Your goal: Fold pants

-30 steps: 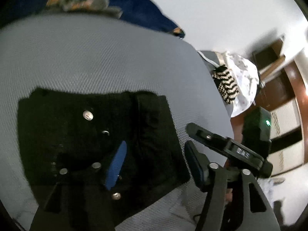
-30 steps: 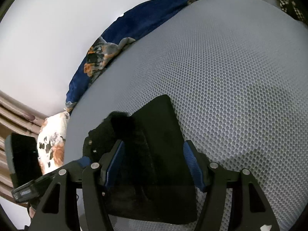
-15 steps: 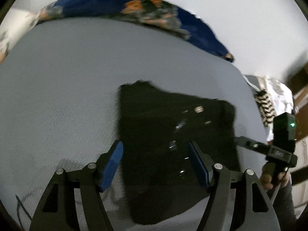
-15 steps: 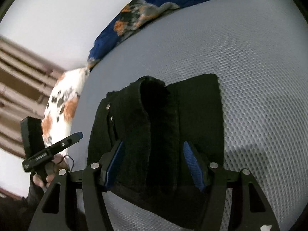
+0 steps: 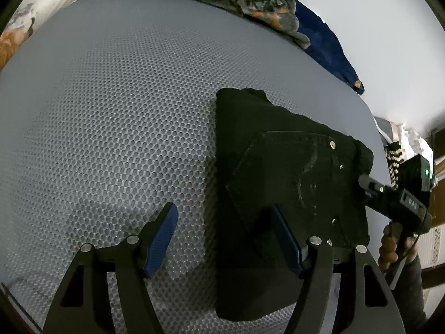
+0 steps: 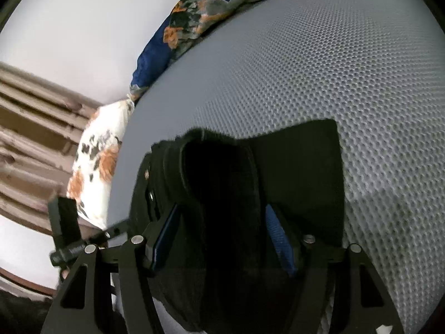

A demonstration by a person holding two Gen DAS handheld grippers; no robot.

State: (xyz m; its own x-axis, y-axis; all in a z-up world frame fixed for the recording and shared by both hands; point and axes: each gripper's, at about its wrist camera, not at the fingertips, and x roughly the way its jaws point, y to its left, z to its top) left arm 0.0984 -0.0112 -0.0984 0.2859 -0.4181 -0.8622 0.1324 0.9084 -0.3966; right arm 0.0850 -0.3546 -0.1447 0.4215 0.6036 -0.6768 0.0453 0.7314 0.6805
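Black pants [image 5: 292,194], folded into a compact rectangle with a back pocket and rivets facing up, lie on the grey honeycomb mattress [image 5: 111,125]. My left gripper [image 5: 222,211] is open and straddles the pants' left edge: one finger hangs over bare mattress, the other over the cloth. My right gripper [image 6: 222,208] is open just above the pants [image 6: 300,172], with the thick rolled end of the fold lying between its fingers, not pinched. The right gripper [image 5: 395,194] also shows at the pants' right end, and the left gripper [image 6: 75,245] shows beyond their left side.
A blue floral blanket [image 5: 264,2] lies bunched along the mattress's far edge against a white wall. A floral pillow [image 6: 97,167] sits at a corner beside brown curtains [image 6: 33,128]. Striped cloth [image 5: 395,158] and wooden furniture stand off the right side. A hand [image 5: 392,247] holds the right gripper.
The left gripper slid from over the pants' middle to their left edge and rolled. The right gripper sank closer to the pants, now over their rolled end.
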